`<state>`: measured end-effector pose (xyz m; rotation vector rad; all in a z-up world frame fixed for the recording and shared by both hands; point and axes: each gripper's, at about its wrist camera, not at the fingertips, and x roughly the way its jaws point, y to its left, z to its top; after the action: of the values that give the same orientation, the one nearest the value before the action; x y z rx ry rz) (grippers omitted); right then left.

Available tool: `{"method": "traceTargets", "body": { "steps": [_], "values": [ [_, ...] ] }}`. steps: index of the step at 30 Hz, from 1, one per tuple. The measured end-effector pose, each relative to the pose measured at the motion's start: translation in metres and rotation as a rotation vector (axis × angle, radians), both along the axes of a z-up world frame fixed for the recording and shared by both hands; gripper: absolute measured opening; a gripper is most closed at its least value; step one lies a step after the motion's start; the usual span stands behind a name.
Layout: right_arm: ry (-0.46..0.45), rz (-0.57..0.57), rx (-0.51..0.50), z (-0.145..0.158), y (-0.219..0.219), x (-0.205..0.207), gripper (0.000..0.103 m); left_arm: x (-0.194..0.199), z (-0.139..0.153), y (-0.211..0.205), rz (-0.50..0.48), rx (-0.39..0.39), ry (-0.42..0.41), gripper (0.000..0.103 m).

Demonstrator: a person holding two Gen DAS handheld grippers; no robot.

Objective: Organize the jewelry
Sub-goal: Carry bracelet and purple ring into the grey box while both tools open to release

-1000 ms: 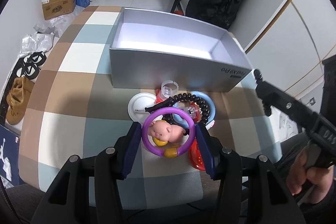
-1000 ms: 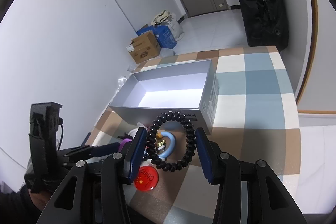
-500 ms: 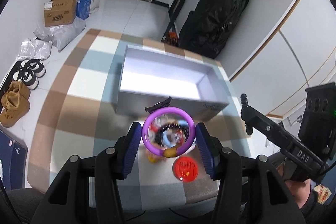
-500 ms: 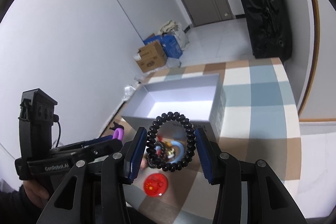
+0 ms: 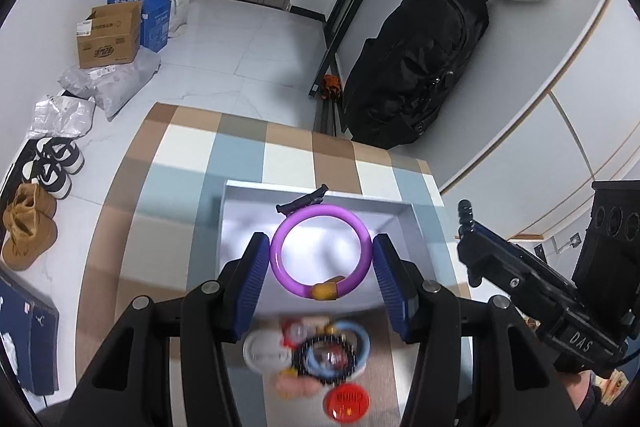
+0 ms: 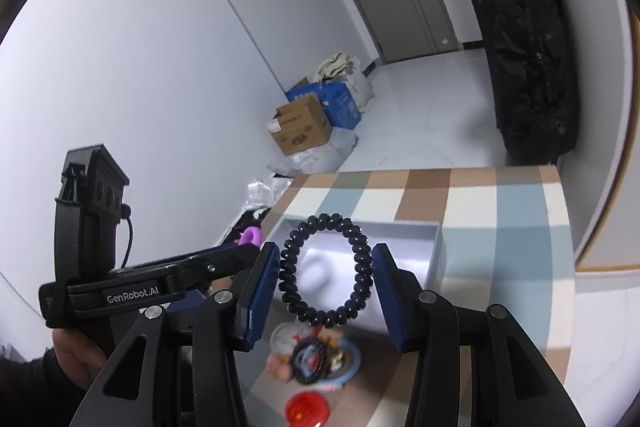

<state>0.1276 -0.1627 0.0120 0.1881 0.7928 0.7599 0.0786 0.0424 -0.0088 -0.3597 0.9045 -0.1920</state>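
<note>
Purple bracelet [image 5: 319,251] clamped in left jaws; black bracelet [image 6: 326,270] in right.

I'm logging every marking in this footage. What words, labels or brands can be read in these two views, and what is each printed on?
"GenRobot.AI": side of the left gripper, in the right wrist view.
"DAS": body of the right gripper, in the left wrist view.
Brown carton: print too small to read.
Blue carton: characters too blurred.
Red badge: text blurred.
</note>
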Motion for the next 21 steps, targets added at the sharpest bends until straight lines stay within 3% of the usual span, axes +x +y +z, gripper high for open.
{"method": "traceTargets", "body": {
  "steps": [9, 18, 21],
  "values": [
    [0.059, 0.038, 0.004, -0.029, 0.012, 0.031, 0.046, 0.024, -0.026, 0.001, -0.031, -0.03, 0.068, 0.047],
    [0.113, 0.038, 0.005, -0.048, 0.017, 0.047, 0.046, 0.036, -0.035, 0.001, -0.021, -0.087, 0.105, 0.047],
    [0.133, 0.03, 0.006, -0.053, 0.018, 0.049, 0.047, 0.038, -0.037, -0.004, -0.025, -0.064, 0.111, 0.047]
  ]
}}
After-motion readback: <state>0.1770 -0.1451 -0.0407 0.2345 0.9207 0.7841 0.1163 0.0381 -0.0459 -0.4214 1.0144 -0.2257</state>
